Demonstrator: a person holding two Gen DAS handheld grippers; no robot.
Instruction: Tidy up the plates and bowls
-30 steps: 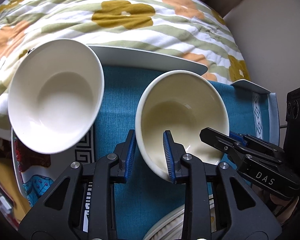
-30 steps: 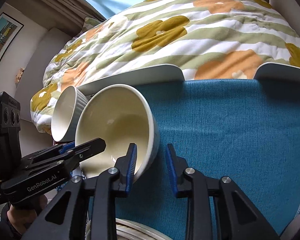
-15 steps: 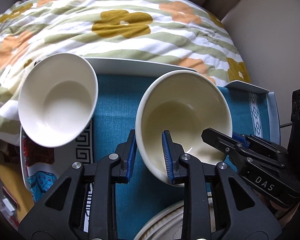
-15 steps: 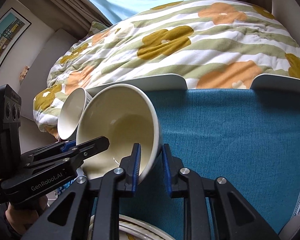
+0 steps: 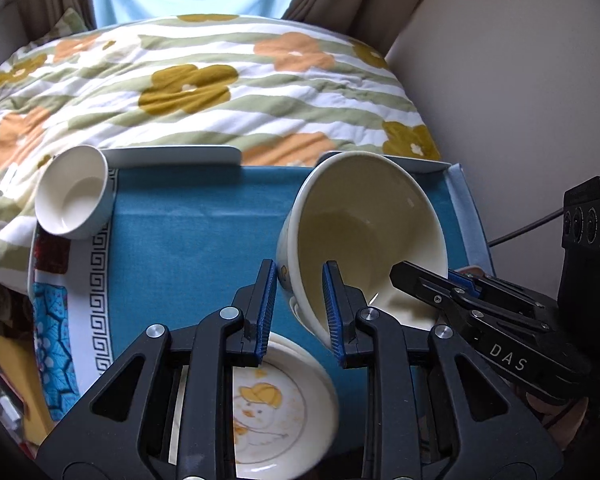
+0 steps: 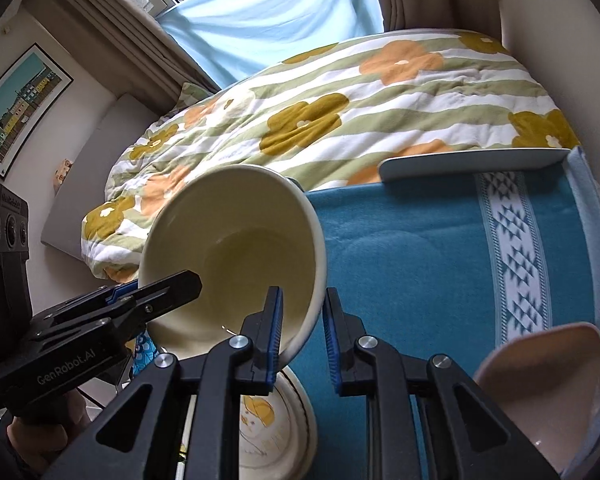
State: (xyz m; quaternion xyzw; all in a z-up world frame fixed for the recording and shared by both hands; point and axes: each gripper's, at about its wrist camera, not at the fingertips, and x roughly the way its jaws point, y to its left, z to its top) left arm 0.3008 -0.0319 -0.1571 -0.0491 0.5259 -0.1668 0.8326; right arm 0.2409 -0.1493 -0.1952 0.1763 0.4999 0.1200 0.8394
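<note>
A cream bowl (image 5: 363,232) hangs tilted above the blue cloth (image 5: 188,240), held by both grippers. My left gripper (image 5: 298,280) pinches its near-left rim, one pad outside and one inside, the jaws still closing on the wall. My right gripper (image 6: 303,304) is shut on the opposite rim of the same bowl (image 6: 236,248). Each wrist view shows the other gripper reaching into the bowl: the right gripper (image 5: 423,276) and the left gripper (image 6: 156,286). Below the bowl lies a white plate (image 5: 276,408) with a yellow cartoon drawing.
A small white bowl (image 5: 74,196) leans at the cloth's far left corner, over a patterned plate (image 5: 60,312). A pink bowl (image 6: 547,380) stands at the near right. White tray rims (image 5: 172,156) edge the far side; a flowered bedspread (image 5: 220,80) lies beyond.
Both grippers have tightened on the cream bowl and risen and drawn back with it. The cartoon plate has come into view beneath, and the small white bowl looks farther away.
</note>
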